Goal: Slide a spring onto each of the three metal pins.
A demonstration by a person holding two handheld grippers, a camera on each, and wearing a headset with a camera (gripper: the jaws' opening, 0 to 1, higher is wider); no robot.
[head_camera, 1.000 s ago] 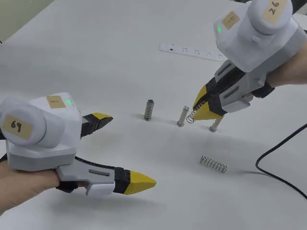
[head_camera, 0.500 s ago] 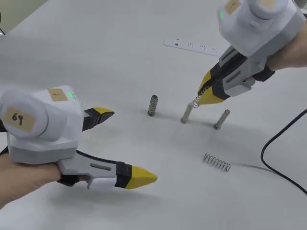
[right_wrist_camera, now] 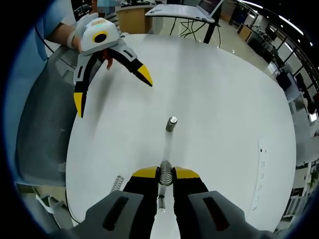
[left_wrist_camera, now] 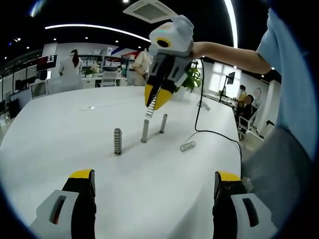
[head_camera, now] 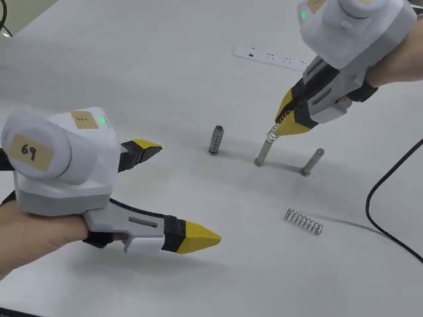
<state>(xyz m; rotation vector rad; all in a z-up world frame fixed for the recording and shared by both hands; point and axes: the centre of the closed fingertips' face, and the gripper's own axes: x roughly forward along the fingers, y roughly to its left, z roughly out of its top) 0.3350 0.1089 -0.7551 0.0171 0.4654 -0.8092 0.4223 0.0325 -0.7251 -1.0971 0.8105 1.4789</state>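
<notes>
My right gripper (head_camera: 281,129) is shut on a small spring (head_camera: 272,134), whose lower end hangs at the top of the middle metal pin (head_camera: 263,152). In the right gripper view the spring (right_wrist_camera: 166,173) sits between the yellow tips (right_wrist_camera: 166,175). The left pin (head_camera: 215,140) wears a spring; the right pin (head_camera: 312,162) is bare. Another spring (head_camera: 304,222) lies loose on the white table (head_camera: 132,66). My left gripper (head_camera: 177,191) stands open and holds nothing at the near left. The left gripper view shows the held spring (left_wrist_camera: 150,108) above the middle pin (left_wrist_camera: 145,131).
A white power strip (head_camera: 271,58) lies at the back of the table. A black cable (head_camera: 390,198) curves along the right side. Other people and desks stand far behind the table in the left gripper view.
My right gripper has lifted the spring from low beside the middle pin up to that pin's top. The left gripper has stayed about where it was.
</notes>
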